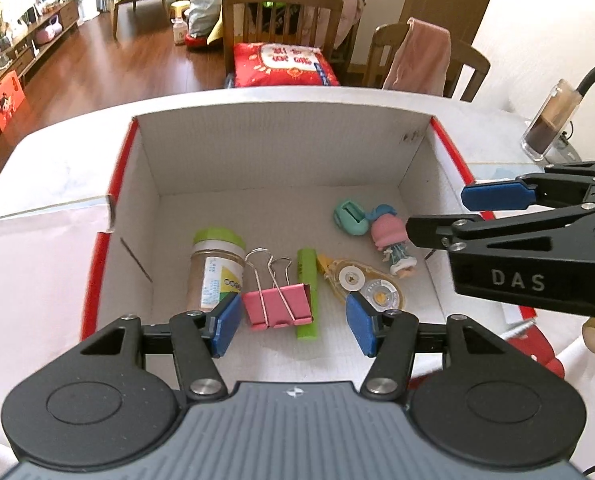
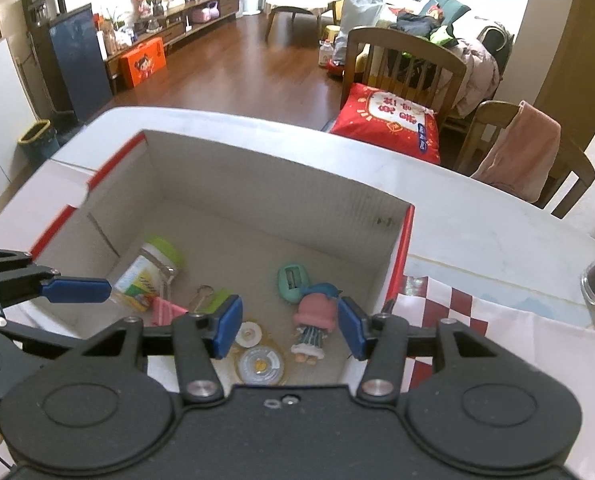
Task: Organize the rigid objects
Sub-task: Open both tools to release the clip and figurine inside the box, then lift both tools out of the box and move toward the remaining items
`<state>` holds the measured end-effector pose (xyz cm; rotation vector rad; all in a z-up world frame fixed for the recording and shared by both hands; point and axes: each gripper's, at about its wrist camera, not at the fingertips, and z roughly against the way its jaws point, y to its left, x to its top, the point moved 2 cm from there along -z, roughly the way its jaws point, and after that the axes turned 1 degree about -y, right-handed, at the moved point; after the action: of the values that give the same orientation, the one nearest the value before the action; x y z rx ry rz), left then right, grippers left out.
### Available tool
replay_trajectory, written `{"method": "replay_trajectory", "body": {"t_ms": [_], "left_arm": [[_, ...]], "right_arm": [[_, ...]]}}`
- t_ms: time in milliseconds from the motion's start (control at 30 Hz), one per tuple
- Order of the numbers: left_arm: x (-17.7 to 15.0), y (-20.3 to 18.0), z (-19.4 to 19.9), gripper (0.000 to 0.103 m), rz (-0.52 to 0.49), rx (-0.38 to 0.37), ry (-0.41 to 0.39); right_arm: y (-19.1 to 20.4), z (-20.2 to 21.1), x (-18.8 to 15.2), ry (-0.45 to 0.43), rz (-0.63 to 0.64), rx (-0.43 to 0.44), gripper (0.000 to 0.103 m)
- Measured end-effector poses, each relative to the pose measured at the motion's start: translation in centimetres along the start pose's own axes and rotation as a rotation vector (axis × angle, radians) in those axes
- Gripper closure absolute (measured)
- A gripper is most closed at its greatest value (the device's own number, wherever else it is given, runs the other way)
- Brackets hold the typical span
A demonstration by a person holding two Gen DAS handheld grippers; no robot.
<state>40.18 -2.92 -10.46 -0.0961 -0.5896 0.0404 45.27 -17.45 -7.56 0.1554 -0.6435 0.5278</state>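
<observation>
An open cardboard box with red edges and a white inside stands on the table. On its floor lie a jar with a green lid, a pink binder clip, a green marker, a correction tape, a pink-hatted figurine and a teal sharpener. My left gripper hangs open above the binder clip, holding nothing. My right gripper is open above the figurine and the tape, also with nothing in it. In the left wrist view it reaches in from the right.
A clear tube with dark contents stands on the table right of the box. Red-and-white checkered paper lies beside the box's right wall. Wooden chairs and a red cushion sit beyond the far table edge.
</observation>
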Motion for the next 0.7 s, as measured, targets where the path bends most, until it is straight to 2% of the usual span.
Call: {"method": "replay_trajectory", "body": {"t_ms": [67, 200, 700], "left_arm": [[0.1, 0.1, 0.6, 0.046, -0.005, 0.000, -0.015], [-0.7, 0.5, 2.5, 0.046, -0.009, -0.003, -0.047], [-4.6, 2.2, 9.1, 0.045, -0.018, -0.032, -0.139]], "right_arm": [[0.2, 0.9, -0.3, -0.013, -0.009, 0.003, 0.050], [0.9, 2.8, -0.9, -0.046, -0.022, 0.005, 0.042], [4.6, 9.2, -4.7, -0.138, -0.077, 0.031, 0.035]]}}
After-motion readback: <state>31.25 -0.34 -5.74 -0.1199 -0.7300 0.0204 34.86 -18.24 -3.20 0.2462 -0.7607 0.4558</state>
